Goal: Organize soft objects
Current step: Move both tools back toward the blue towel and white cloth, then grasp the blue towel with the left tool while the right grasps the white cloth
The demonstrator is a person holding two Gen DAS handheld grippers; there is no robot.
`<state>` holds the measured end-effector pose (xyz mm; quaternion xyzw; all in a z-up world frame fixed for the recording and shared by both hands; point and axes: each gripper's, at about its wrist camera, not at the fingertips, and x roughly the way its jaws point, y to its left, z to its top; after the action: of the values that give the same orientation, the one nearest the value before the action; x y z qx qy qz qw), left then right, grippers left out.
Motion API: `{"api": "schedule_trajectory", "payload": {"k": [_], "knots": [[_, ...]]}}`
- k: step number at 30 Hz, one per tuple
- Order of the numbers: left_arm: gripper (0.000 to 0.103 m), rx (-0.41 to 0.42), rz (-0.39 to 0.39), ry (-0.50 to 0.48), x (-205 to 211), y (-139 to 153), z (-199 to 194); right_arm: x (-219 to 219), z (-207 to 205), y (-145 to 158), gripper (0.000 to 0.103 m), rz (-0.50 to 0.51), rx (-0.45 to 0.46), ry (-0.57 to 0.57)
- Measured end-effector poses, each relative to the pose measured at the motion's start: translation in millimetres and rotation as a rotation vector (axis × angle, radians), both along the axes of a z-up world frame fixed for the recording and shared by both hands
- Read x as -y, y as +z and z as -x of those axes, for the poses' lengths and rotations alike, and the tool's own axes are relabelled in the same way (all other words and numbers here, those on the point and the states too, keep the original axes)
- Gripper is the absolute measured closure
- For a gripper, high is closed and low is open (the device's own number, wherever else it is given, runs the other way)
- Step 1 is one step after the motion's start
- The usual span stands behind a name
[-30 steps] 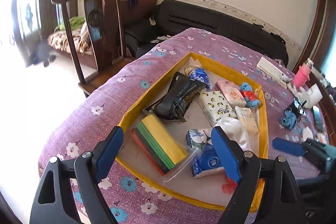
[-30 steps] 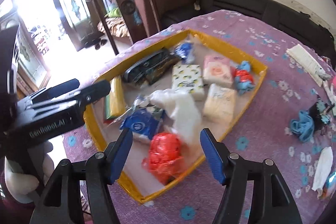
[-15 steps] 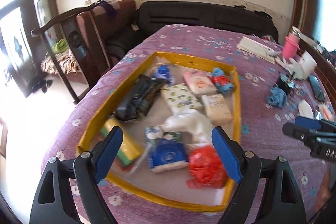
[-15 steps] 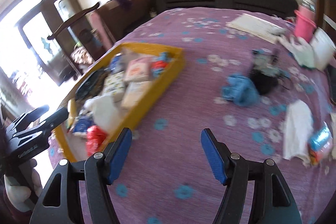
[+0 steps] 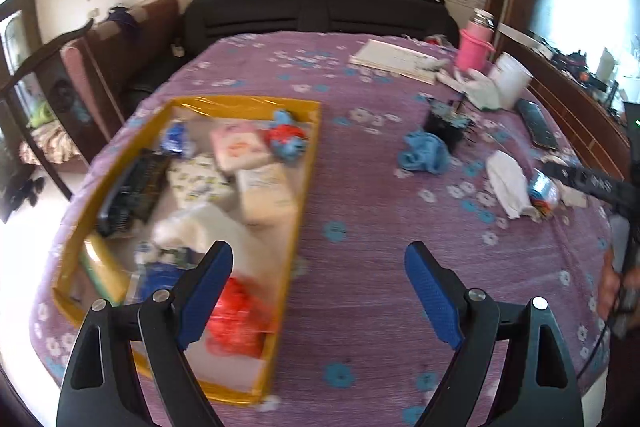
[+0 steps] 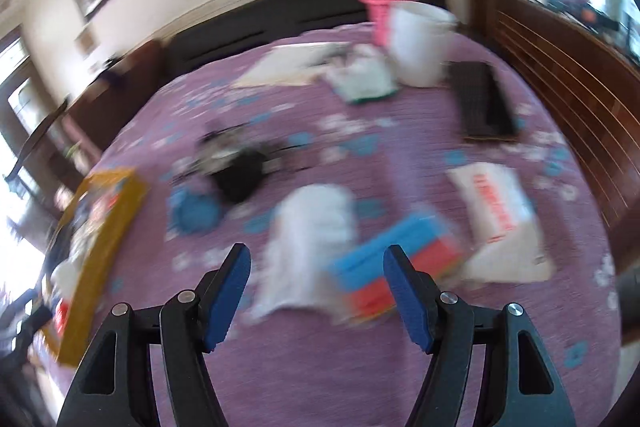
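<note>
A yellow tray (image 5: 308,163) on the purple flowered cloth holds tissue packs, a black pouch, a white bag and a red bag (image 5: 236,315). My left gripper (image 5: 318,267) hangs open and empty over the tray's right rim. Loose on the cloth to the right lie a blue cloth (image 5: 424,155) and a white cloth (image 5: 508,183). My right gripper (image 6: 316,263) is open and empty above that white cloth (image 6: 312,227) and a blue-and-red packet (image 6: 396,255). The right wrist view is blurred.
A white bag with red print (image 6: 496,211), a black remote (image 6: 484,103), a white cup (image 6: 420,43), a pink bottle (image 6: 380,11) and a black tangle (image 6: 240,175) crowd the right side. Papers (image 5: 392,61) lie at the back. A wooden ledge runs along the right.
Both grippers have swung right, away from the tray. The right one left the tray and now hangs over the loose items. Both stayed open and empty.
</note>
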<state>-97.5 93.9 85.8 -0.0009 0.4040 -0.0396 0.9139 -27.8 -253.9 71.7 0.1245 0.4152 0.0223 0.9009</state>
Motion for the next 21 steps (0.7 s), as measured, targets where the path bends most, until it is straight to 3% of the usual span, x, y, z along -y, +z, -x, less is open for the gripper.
{"api": "schedule_trajectory", "payload": {"k": [6, 9, 12, 19, 21], "knots": [[0.016, -0.026, 0.035, -0.057, 20.0, -4.1, -0.1, -17.0, -34.0, -14.0, 0.03, -0.009, -0.05, 0.056], [0.016, -0.037, 0.077, -0.082, 24.0, -1.0, -9.1, -43.9, -51.6, -29.3, 0.03, 0.078, -0.079, 0.087], [0.016, -0.045, 0.103, -0.099, 33.0, 0.7, -27.7, -57.3, -60.1, -47.1, 0.03, 0.102, -0.116, 0.088], [0.016, -0.09, 0.116, -0.133, 71.7, -18.3, -97.0, -61.9, -49.9, -52.7, 0.029, 0.145, -0.057, 0.099], [0.016, -0.112, 0.112, -0.142, 84.1, -30.9, -118.8, -62.0, -46.4, -51.9, 0.039, 0.175, -0.047, 0.083]]}}
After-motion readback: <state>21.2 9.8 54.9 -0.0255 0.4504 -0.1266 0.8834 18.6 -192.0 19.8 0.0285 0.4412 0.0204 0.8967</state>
